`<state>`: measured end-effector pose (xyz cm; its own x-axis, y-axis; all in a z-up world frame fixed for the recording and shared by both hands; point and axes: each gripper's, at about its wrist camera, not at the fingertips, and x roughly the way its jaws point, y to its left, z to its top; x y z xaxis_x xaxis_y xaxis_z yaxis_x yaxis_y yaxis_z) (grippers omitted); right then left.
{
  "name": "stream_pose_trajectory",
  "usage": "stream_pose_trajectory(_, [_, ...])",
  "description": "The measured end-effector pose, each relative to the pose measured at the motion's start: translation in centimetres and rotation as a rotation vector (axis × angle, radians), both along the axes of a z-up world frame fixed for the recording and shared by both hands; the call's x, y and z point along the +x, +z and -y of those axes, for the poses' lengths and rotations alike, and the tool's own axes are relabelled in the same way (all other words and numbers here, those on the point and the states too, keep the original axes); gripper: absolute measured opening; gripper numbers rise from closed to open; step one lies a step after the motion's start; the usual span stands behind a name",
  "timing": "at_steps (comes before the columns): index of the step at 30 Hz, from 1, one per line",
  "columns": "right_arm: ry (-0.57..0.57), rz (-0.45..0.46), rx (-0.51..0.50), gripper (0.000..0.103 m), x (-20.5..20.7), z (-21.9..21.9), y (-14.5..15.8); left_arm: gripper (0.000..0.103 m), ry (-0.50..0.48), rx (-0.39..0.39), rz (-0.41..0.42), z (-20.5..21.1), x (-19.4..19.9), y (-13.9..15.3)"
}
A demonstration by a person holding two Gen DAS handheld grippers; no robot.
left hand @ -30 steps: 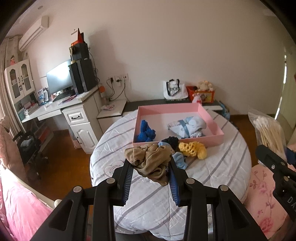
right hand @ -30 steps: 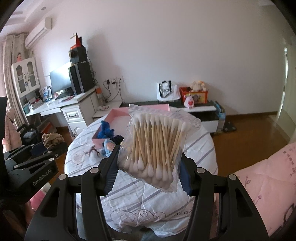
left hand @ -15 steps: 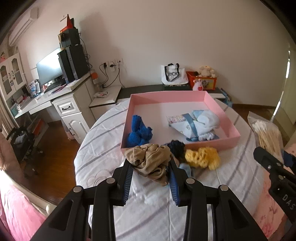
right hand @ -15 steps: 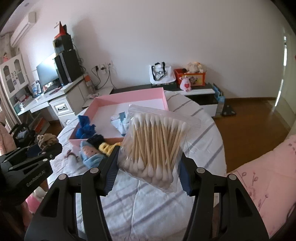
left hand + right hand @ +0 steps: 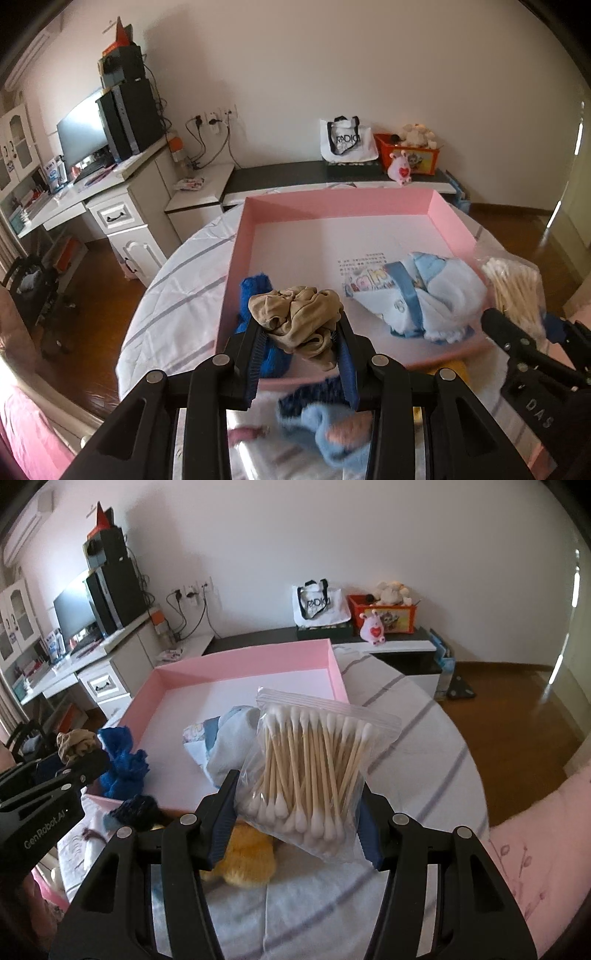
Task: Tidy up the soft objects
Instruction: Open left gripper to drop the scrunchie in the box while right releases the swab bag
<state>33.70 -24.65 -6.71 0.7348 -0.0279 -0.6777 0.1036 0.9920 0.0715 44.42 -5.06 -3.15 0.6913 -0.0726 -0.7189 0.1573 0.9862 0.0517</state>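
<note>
A crumpled beige cloth (image 5: 295, 317) is clamped between the jaws of the left gripper (image 5: 301, 354) and is carried above the near left corner of the pink tray (image 5: 236, 258), apparently so that it can be dropped inside. Directly beneath it, a blue knitted piece (image 5: 255, 291) lies against the tray's left wall, and a light-blue baby garment (image 5: 424, 295) fills the near right part, so little free floor is left except toward the back. To the right, a clear bag of cotton swabs (image 5: 314, 771) is pinched at its lower half by the right gripper (image 5: 295, 823) and is held upright over the tray's near rim, judged to be bound for the same tray. On the striped tablecloth (image 5: 417, 746) outside the rim, a yellow fluffy item (image 5: 247, 860) and a dark knitted item (image 5: 136, 808) are seen unsorted below the tongs.
</note>
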Motion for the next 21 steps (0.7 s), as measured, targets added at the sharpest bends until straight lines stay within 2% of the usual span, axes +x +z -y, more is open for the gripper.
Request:
stream_pose_trajectory(9, [0.083, -0.053, -0.014, 0.053, 4.2, -2.4, -2.0, 0.034, -0.026, 0.004, -0.060, -0.1, 5.0, -3.0])
stream_pose_trajectory(16, [0.085, -0.061, 0.028, 0.056, 4.2, -2.2, -2.8, 0.035, -0.058, -0.023, -0.077, -0.7, 6.6, -3.8])
stream_pose_trajectory(18, [0.082, -0.042, 0.037, 0.057, 3.8, -2.1, -2.5, 0.041, -0.055, -0.032, -0.082, -1.0, 6.7, -4.0])
stream_pose_trajectory(19, [0.079, -0.032, 0.036, 0.061, 3.6, -2.0, -2.3, 0.043, -0.054, -0.037, -0.080, -1.2, 6.8, -4.0])
stream_pose_trajectory(21, [0.070, -0.006, 0.029, 0.069, 3.1, -1.9, -1.9, 0.060, -0.045, -0.049, -0.073, -1.8, 6.9, -3.9])
